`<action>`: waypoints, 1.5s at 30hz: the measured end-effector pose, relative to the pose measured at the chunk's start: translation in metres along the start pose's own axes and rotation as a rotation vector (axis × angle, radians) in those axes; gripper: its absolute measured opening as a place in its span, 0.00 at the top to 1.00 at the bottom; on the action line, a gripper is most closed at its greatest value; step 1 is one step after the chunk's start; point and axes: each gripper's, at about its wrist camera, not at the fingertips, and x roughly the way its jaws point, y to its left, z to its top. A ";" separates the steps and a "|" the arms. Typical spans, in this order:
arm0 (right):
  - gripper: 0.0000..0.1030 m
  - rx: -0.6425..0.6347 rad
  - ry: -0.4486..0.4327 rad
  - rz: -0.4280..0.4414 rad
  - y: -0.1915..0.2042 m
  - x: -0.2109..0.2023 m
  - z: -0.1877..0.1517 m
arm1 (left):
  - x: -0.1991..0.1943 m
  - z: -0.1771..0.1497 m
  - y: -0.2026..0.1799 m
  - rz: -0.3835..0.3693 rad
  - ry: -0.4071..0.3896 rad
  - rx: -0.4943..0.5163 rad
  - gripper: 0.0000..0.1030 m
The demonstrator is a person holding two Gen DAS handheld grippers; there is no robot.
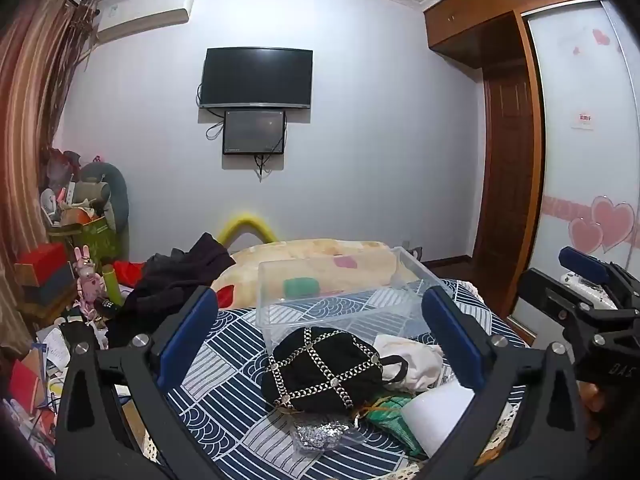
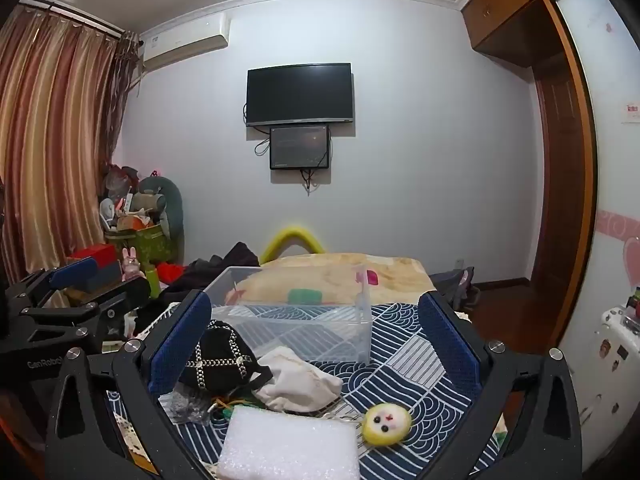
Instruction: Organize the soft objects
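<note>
Patterned bedspread bearing a clear plastic bin; before it lie white foam, black studded bag, white cloth, yellow plush face. Left gripper and right gripper hover, spread wide, holding nothing.

My grippers' pads are blue on black frames. The bedspread is navy with white wave-and-stripe patches. I see a black pouch crossed by silver chains, a cream cloth, a white foam block and a yellow plush face.
</note>
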 end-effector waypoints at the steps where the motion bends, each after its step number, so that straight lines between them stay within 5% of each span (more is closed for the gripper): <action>1: 0.00 0.001 0.001 0.003 0.000 0.000 0.000 | 0.000 0.000 0.000 0.005 -0.002 -0.001 0.00; 45: 0.00 -0.005 -0.005 0.001 0.012 -0.006 0.003 | -0.010 0.001 -0.002 0.009 -0.062 -0.013 0.00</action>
